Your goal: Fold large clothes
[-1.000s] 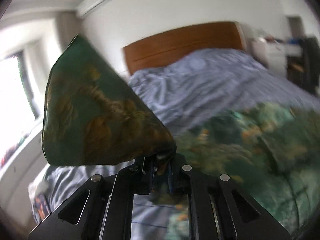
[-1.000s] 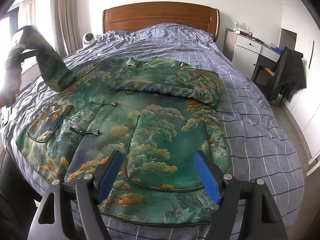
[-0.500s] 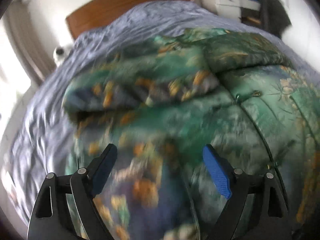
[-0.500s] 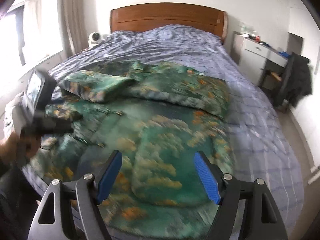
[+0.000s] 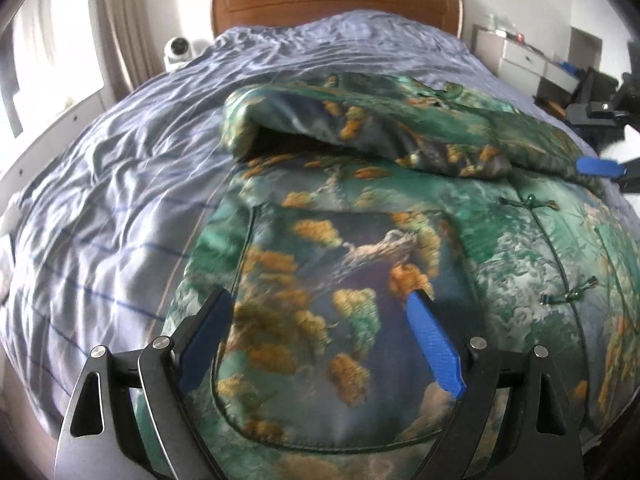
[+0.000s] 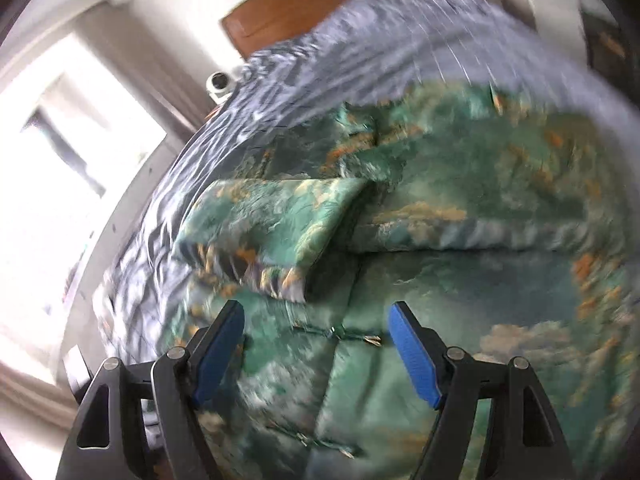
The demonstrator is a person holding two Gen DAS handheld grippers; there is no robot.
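A green padded jacket (image 5: 400, 248) with orange cloud print lies spread front-up on the bed. One sleeve (image 5: 360, 132) is folded across its chest. My left gripper (image 5: 320, 300) hangs open over the jacket's patch pocket (image 5: 340, 280), with nothing between its fingers. At the right edge of the left wrist view, one of my right gripper's pads (image 5: 596, 166) shows beside the jacket's far side. In the blurred right wrist view, my right gripper (image 6: 316, 312) stands open above the jacket's knot-button front (image 6: 340, 336), just below the folded sleeve (image 6: 272, 232).
The bed has a crumpled blue checked cover (image 5: 120, 184) and a wooden headboard (image 5: 336, 0). A small white camera (image 5: 178, 48) sits at the bed's far left corner. A white dresser (image 5: 520, 52) and a dark chair stand on the right. A bright window (image 6: 60, 168) is on the left.
My left gripper opened and let go of the sleeve, which now lies folded over the chest, then came down toward the pocket. My right gripper swung left and rolled over the jacket's front.
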